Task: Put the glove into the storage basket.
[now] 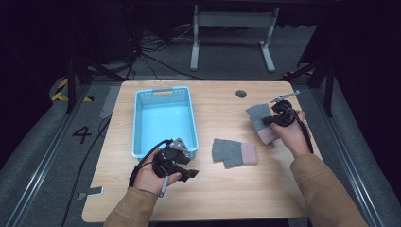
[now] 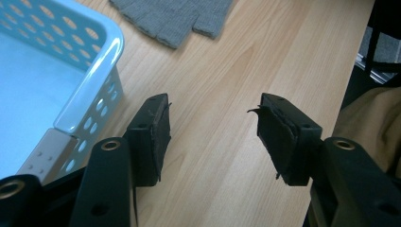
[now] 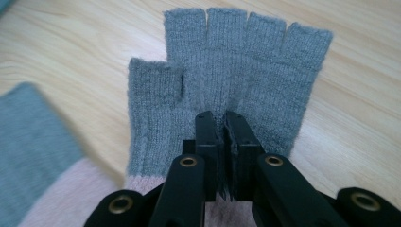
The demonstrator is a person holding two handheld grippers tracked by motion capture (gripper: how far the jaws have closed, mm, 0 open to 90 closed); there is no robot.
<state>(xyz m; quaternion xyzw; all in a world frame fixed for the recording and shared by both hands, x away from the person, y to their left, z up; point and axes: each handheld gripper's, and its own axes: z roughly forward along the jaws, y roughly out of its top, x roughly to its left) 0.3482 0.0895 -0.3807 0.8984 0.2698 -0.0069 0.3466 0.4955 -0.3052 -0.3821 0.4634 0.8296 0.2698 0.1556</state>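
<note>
Right gripper view had the right gripper (image 3: 224, 124) clamped tight on a grey fingerless glove (image 3: 227, 80), jaws pinched together on a fold of knit around the palm, 4 finger stubs fanned out beyond the tips, thumb stub off to one side, pink cuff down by the jaw bases. Same glove (image 1: 261, 120) sat w/ that gripper (image 1: 273, 119) at the table's right side in the high view, grey end pointing away from the person, pink cuff toward the hand. Couldn't tell if it was off the wood or flat on it.

Second glove (image 1: 234, 152), same grey + pink, lay flat mid-table (image 1: 222, 189), just right of the blue basket (image 1: 142, 124), well apart from the first.

Left gripper (image 1: 189, 165) hovered near the basket's front right corner, held in the left hand. Left gripper view: jaws apart (image 2: 213, 137), nothing btwn the pads but bare wood, basket corner (image 2: 90, 85) just beside one jaw, edge of the mid-table glove (image 2: 172, 16) farther ahead.
</note>
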